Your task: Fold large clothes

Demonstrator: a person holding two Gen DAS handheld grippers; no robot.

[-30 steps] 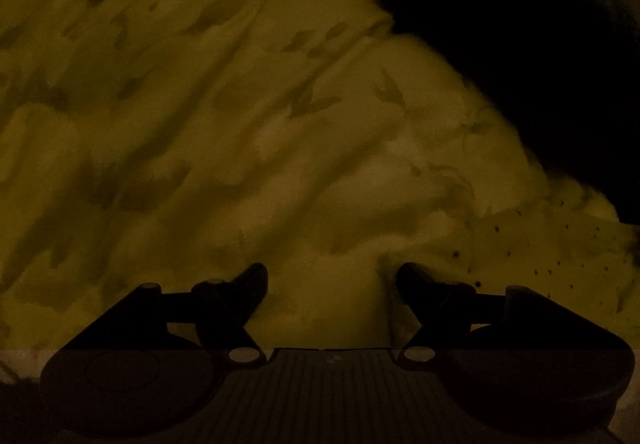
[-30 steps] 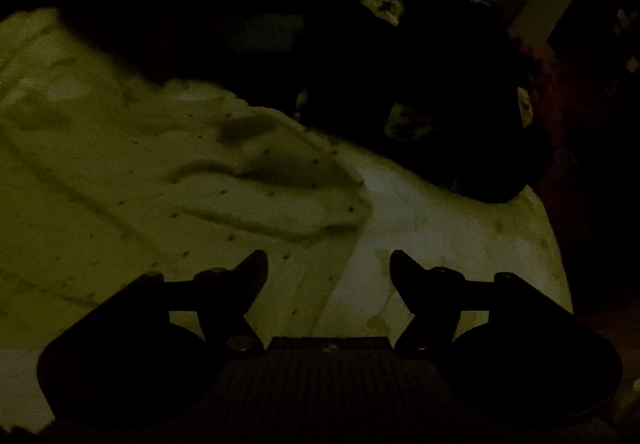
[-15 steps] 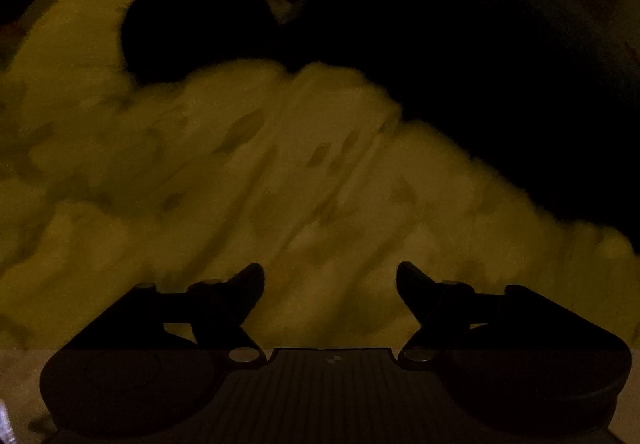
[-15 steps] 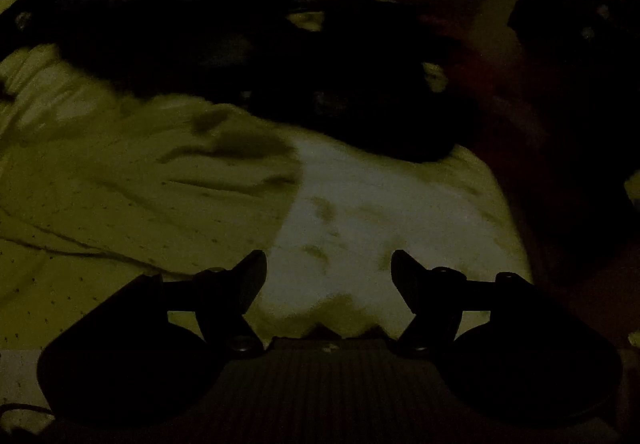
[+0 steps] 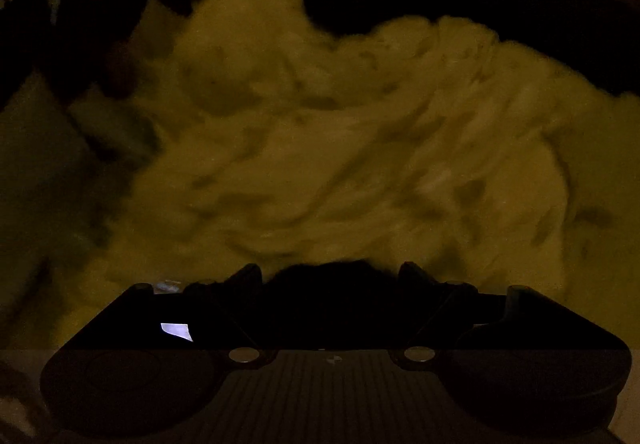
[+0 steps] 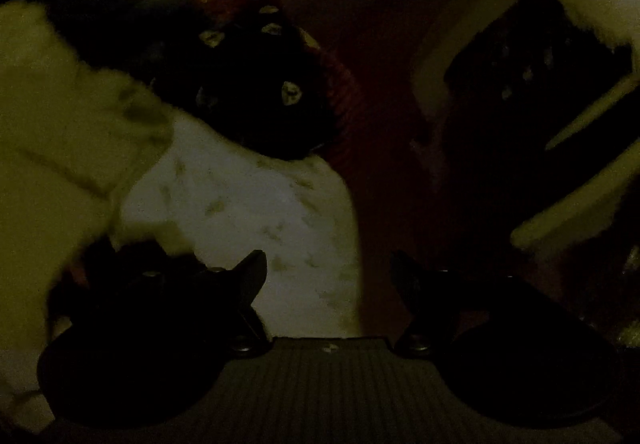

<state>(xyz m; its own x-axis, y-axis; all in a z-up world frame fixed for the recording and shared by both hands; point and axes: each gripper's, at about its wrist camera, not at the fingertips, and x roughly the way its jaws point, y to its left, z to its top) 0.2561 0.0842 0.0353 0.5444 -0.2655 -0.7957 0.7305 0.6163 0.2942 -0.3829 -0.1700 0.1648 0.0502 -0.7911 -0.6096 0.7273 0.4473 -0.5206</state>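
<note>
Dim room w/ pale patterned bedding point(image 5: 320, 148) filled mid frame; dark clothes point(image 6: 256, 92) heaped upper centre. Right tongs point(image 6: 328, 272) gaped wide, empty. Left tongs point(image 5: 330, 276) had dark cloth between them; grip unclear.

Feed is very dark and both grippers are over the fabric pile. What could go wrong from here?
1. The dark garment merges with the shadows, so the right gripper, open and empty, might close on the light patterned fabric instead.
2. A dark shape fills the left gripper; cloth or shadow, I cannot tell. If it is cloth, moving could drag it.
</note>
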